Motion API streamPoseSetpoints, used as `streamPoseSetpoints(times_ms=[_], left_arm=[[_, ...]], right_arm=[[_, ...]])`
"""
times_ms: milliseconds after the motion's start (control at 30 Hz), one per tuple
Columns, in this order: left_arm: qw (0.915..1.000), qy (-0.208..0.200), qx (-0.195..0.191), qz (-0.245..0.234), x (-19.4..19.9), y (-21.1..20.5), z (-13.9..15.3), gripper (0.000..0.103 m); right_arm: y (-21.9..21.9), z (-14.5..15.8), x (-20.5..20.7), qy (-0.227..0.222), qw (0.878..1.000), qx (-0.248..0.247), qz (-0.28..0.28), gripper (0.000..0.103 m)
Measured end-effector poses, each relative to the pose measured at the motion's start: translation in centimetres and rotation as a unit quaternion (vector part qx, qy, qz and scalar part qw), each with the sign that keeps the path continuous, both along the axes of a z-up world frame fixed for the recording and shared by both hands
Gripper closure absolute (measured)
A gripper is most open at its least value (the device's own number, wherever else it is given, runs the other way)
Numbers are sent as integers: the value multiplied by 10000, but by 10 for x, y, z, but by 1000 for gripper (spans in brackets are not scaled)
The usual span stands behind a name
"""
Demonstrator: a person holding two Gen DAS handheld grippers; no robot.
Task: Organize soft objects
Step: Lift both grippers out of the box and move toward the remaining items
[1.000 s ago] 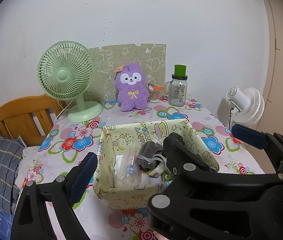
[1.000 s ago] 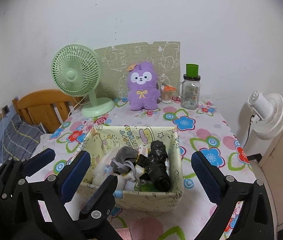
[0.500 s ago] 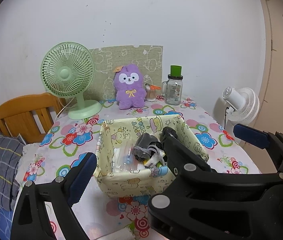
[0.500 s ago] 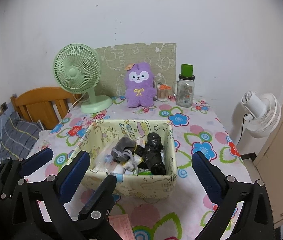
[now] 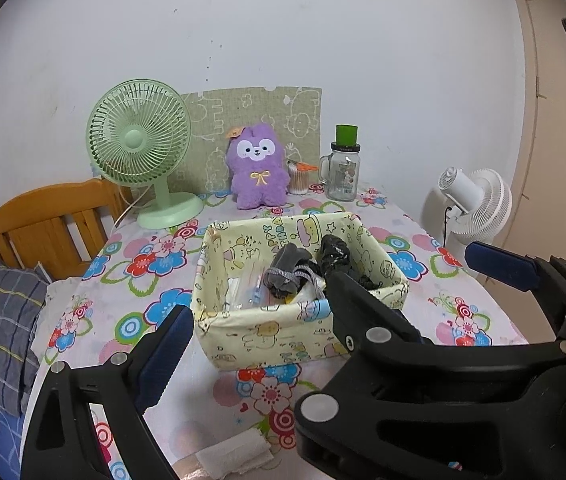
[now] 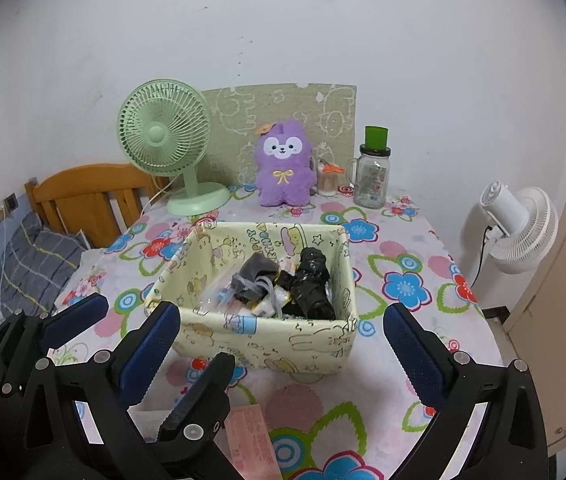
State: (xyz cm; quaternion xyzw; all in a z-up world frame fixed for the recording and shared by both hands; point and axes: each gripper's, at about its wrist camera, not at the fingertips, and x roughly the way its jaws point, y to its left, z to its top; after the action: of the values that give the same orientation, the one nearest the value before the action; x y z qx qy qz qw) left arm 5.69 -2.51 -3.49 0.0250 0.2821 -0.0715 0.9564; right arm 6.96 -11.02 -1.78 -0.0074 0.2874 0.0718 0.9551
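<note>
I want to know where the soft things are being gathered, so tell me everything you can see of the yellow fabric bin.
The bin is a soft, open-topped rectangular box of pale yellow fabric printed with cartoon animals and lettering. Its walls sag slightly. It stands upright in the middle of the flowered tablecloth, in front of the plush. Inside lie a grey pouch, a crumpled black bag and clear packets. Neither gripper touches it.

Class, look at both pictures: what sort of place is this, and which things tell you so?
Probably a bedroom at home. A wooden headboard with a checked pillow stands beside a table under a flowered cloth, which holds a plush toy and a green fan.
</note>
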Motion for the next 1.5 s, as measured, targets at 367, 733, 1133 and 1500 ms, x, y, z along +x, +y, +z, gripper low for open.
streamPoseSetpoints(times_ms=[367, 733, 1133, 1500], left_arm=[[9998, 131, 116, -74, -8, 6, -16, 7], [9992, 256, 216, -219, -12, 13, -35, 7], [9974, 543, 343, -323, -9, 18, -60, 7], [9946, 777, 592, -339, -5, 24, -86, 7]], right_arm=[[7, -18, -8, 202, 9997, 27, 155, 0], [16, -39, -9, 448, 9986, 77, 282, 0], [24, -67, -5, 763, 9964, 41, 369, 1], [29, -92, 0, 1069, 9936, -100, 350, 2]])
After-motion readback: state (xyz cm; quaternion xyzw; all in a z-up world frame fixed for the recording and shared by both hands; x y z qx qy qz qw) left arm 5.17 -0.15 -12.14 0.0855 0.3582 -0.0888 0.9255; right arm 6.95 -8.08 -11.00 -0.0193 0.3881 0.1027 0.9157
